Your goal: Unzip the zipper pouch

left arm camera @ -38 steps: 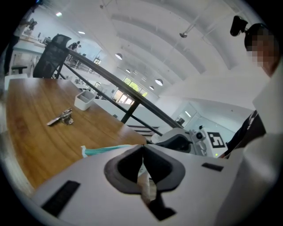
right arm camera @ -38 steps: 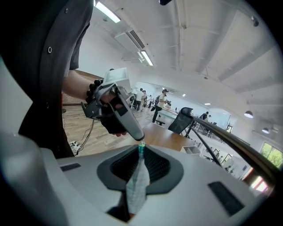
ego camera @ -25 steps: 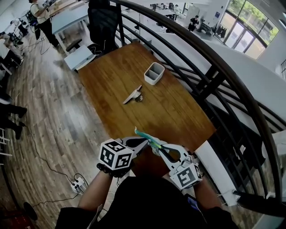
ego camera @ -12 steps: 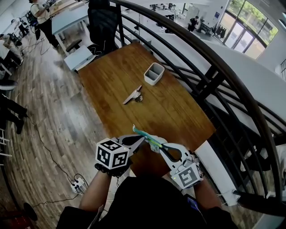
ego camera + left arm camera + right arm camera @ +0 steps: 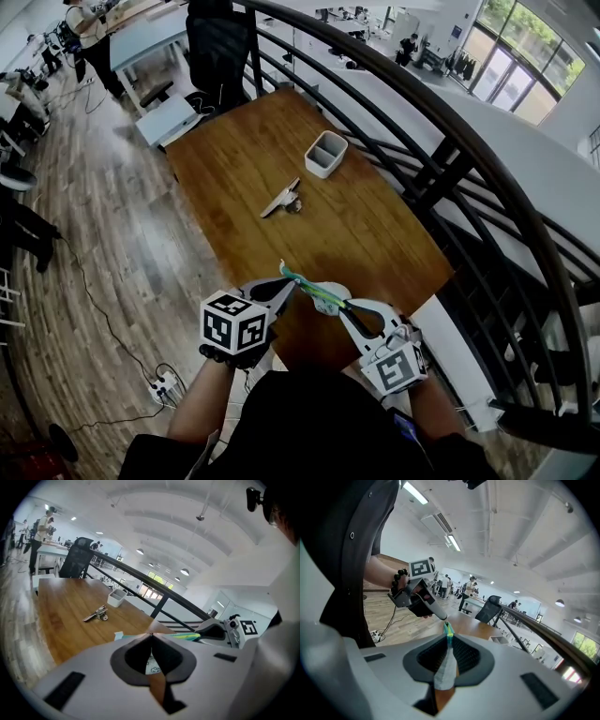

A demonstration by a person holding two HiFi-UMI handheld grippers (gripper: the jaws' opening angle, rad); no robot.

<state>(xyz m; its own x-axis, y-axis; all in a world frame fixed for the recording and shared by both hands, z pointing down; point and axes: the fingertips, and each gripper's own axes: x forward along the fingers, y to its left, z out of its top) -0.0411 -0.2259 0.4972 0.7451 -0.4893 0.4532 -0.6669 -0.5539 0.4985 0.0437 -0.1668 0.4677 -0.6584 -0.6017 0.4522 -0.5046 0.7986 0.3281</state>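
A small pale zipper pouch [image 5: 317,292] with a teal and green zipper edge hangs in the air over the near end of the wooden table [image 5: 356,225], stretched between both grippers. My left gripper [image 5: 285,283] is shut on the pouch's far zipper end; whether it pinches the pull itself is hidden. In the right gripper view its tip [image 5: 443,618] meets the green zipper [image 5: 448,630]. My right gripper [image 5: 336,302] is shut on the pouch's other end, with grey-white fabric [image 5: 445,667] clamped between its pads. In the left gripper view the shut jaws [image 5: 151,634] cover most of the pouch.
Farther along the table lie a metal clip [image 5: 281,199] and a white two-compartment holder [image 5: 323,153]. A black curved railing [image 5: 441,169] runs along the table's right side. A power strip [image 5: 161,382] lies on the wood floor at the left. People stand far off at the back left.
My left gripper has shifted slightly to the left, still gripping the zipper end, so the pouch is drawn a little straighter. The right gripper has barely moved.
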